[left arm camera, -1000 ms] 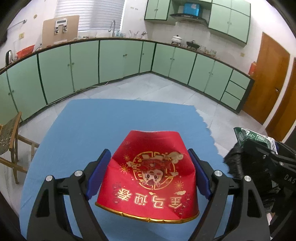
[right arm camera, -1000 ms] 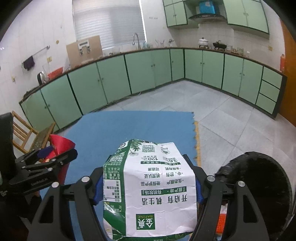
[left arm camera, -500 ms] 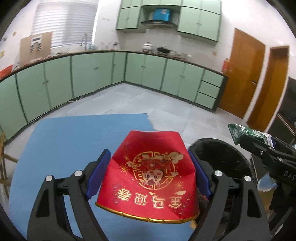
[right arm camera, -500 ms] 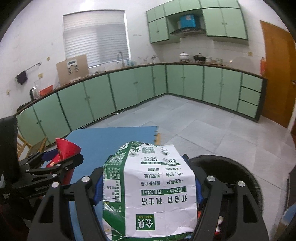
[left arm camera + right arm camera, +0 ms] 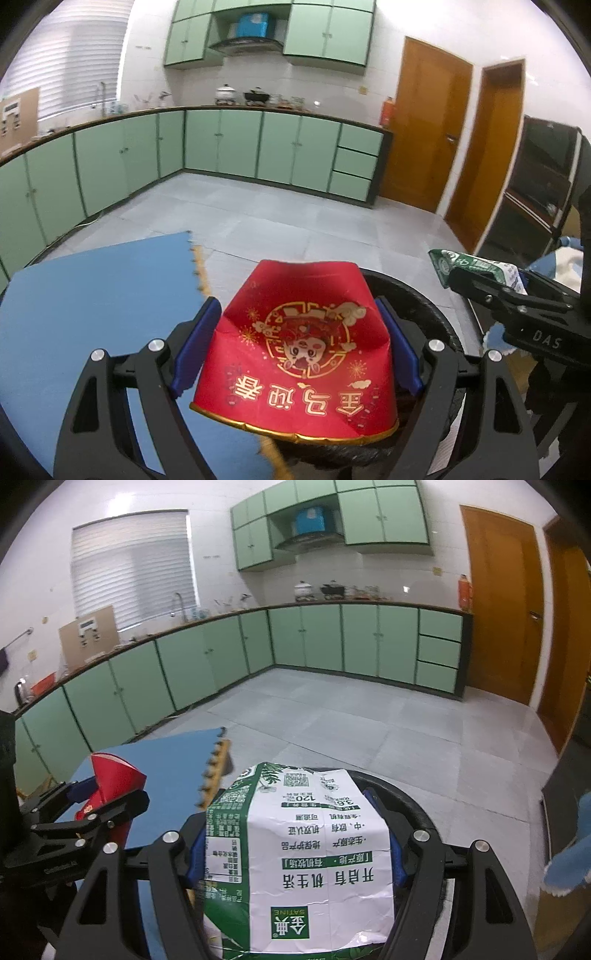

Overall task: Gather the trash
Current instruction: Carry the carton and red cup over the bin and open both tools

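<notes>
My left gripper point(image 5: 295, 343) is shut on a crushed red paper cup point(image 5: 299, 350) with gold print and holds it over the near rim of a black trash bin point(image 5: 424, 306). My right gripper point(image 5: 295, 834) is shut on a flattened green and white milk carton point(image 5: 306, 864) above the same bin point(image 5: 402, 801). In the left wrist view the right gripper point(image 5: 517, 306) shows at the right with the carton point(image 5: 476, 266). In the right wrist view the left gripper point(image 5: 85, 812) shows at the left with the red cup point(image 5: 114, 779).
A blue foam mat point(image 5: 99, 295) covers the surface left of the bin. Green kitchen cabinets point(image 5: 240, 147) line the far walls over a grey tile floor point(image 5: 295, 218). Wooden doors point(image 5: 424, 133) stand at the right. A black shelf unit point(image 5: 539, 192) is at the far right.
Both grippers have swung right, off the blue mat and over the black bin, each still holding its piece of trash.
</notes>
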### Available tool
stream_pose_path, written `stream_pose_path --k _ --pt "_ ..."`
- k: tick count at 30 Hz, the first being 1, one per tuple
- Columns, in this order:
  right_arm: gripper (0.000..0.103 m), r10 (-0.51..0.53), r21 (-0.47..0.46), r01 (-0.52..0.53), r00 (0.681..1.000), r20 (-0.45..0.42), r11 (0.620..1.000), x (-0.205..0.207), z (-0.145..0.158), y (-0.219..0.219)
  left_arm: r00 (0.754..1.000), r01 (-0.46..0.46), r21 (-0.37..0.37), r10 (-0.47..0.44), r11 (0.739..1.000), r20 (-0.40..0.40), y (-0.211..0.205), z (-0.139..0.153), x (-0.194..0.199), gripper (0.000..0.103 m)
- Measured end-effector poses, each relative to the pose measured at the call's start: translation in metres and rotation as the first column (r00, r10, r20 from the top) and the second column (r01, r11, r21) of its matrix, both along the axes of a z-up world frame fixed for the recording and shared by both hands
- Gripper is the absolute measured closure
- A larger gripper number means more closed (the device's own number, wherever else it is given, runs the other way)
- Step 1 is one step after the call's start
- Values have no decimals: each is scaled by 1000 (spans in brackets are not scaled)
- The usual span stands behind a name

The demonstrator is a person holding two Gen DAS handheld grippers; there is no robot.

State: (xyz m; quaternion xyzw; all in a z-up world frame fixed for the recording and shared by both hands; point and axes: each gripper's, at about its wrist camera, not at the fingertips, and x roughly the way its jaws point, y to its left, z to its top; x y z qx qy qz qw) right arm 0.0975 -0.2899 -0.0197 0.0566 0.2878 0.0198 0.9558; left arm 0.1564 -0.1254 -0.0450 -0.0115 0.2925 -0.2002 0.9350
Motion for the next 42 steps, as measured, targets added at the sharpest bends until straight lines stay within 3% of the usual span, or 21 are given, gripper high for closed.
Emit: stream_pose_path --k 7,19,22,24,26,34,42 --pt "32 -49 8 49 996 -78 999 9 -41 -37 996 75 12 -74 997 -50 -41 -36 27 23" --pt "32 -83 24 89 983 -165 996 37 -92 -71 987 109 65 -100 992 -127 -80 -80 72 21" --pt "25 -86 -3 86 980 -179 996 40 -100 -70 981 120 63 -108 991 -160 -85 -83 82 18" --pt "15 -98 -16 97 978 -186 995 42 -102 -68 977 124 47 -113 991 -182 -86 -82 87 17" --pt "12 -115 -17 114 975 -190 993 39 -104 -70 976 125 33 -117 992 -184 -86 -79 89 14" --pt "11 -143 11 147 975 -171 989 17 -95 -79 982 131 6 -129 991 -140 -79 -55 76 14" --pt "7 -130 20 133 986 -105 991 -11 -57 -66 995 92 5 -91 996 -37 -45 -8 39 13"
